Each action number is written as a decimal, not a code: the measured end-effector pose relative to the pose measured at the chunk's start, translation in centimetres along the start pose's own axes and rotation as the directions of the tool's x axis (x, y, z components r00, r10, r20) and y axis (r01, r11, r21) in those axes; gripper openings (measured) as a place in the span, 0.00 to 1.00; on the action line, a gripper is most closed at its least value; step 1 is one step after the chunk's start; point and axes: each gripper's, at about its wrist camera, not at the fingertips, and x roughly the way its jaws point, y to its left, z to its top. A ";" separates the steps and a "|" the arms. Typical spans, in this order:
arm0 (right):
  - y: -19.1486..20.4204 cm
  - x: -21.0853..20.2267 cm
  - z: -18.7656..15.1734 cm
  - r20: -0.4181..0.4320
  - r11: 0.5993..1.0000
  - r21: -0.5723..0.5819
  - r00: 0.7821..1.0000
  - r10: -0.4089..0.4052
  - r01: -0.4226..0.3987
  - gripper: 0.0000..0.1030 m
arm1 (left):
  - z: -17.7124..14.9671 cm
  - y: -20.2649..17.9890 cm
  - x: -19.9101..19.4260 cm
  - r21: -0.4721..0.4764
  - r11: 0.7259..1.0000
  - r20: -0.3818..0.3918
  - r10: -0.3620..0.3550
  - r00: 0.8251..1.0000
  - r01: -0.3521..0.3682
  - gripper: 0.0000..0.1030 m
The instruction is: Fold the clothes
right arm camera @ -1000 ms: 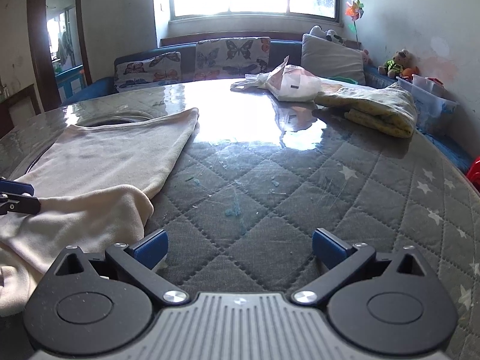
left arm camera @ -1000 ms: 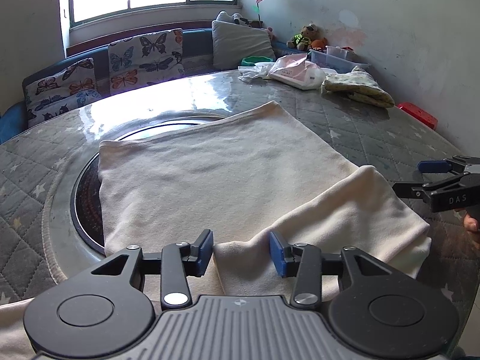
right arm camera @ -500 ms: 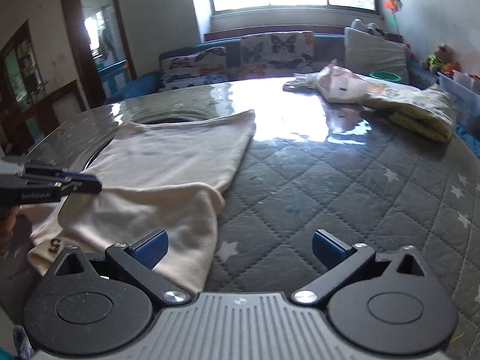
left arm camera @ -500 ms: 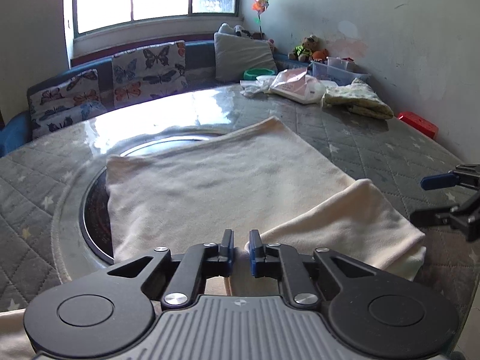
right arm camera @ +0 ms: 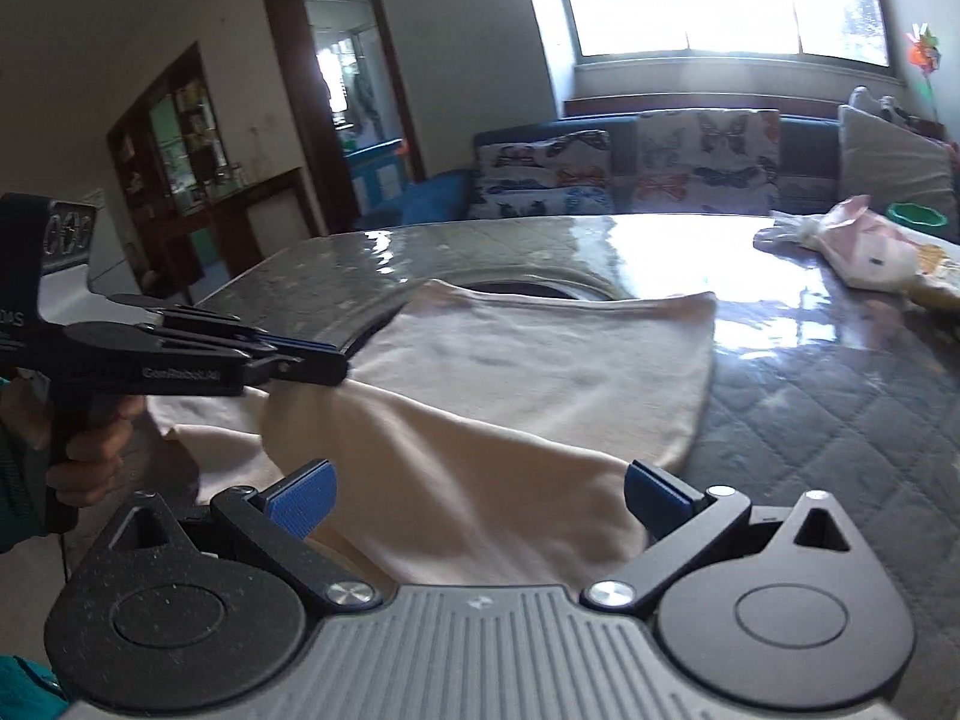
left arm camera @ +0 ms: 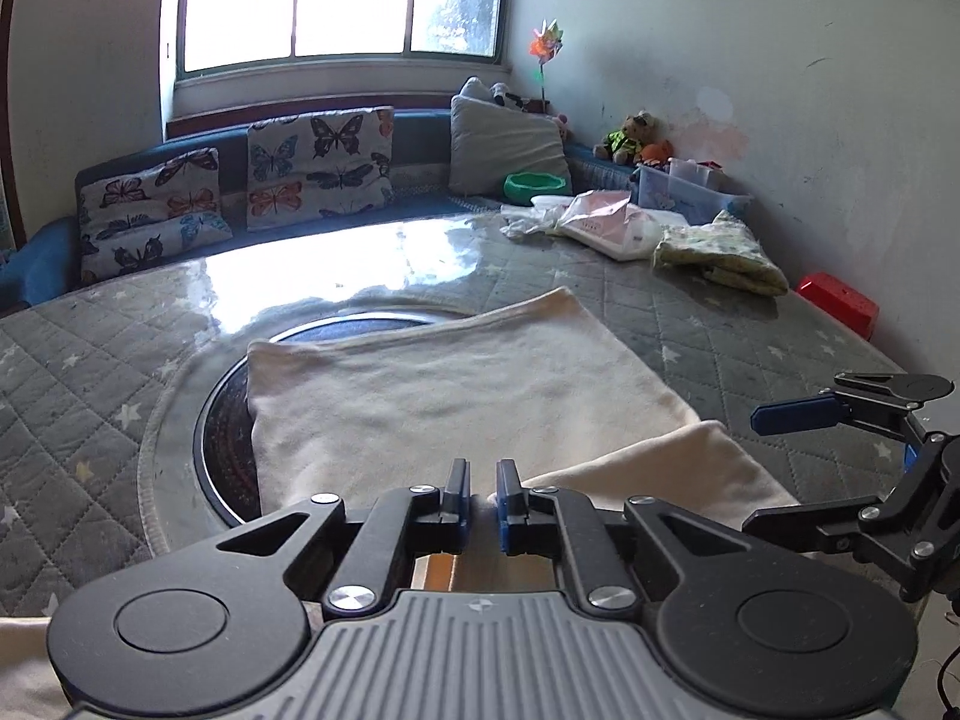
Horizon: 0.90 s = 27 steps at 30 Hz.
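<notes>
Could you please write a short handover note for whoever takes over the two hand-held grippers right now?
Left hand-held gripper: shut on the near edge of the cream garment.
Right hand-held gripper: open, over the garment's near right part, gripping nothing.
Garment: on the quilted table, one part already folded over; a folded patterned cloth lies at the far side.
Left: probably take a right-side grip, then complete the next fold.

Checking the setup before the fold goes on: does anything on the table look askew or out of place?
Nothing is spilled or damaged. The cream cloth garment lies partly over the round dark recess in the quilted grey table, so that part is unsupported. The left gripper is shut on its near edge; the right gripper is open.
</notes>
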 end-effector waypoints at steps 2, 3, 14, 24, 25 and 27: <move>0.1 0.7 0.0 -0.014 1.000 0.010 1.000 0.024 -0.024 1.00 | -0.3 0.3 0.3 -0.008 1.000 -0.014 0.004 1.000 -0.005 0.09; 0.0 1.1 -0.1 -0.026 0.999 0.021 0.999 0.036 -0.035 1.00 | -0.5 0.4 0.5 -0.011 1.000 -0.021 0.008 1.000 -0.008 0.09; -0.8 -0.5 -0.8 -0.049 0.998 0.043 0.998 -0.038 0.040 1.00 | -1.6 1.5 2.1 -0.049 0.999 -0.096 -0.002 0.995 -0.003 0.23; -0.7 -3.0 -3.2 -0.087 0.987 -0.040 0.984 -0.156 0.153 1.00 | -3.3 1.2 0.8 -0.048 0.999 -0.125 0.013 0.992 -0.019 0.58; -0.6 -3.0 -3.3 -0.086 0.987 -0.045 0.984 -0.157 0.154 1.00 | -3.5 1.1 0.9 -0.049 0.999 -0.131 0.007 0.991 -0.014 0.56; -0.2 -2.9 -3.3 -0.079 0.986 -0.058 0.984 -0.160 0.156 1.00 | -3.7 0.7 1.1 -0.038 0.999 -0.130 0.011 0.991 -0.016 0.42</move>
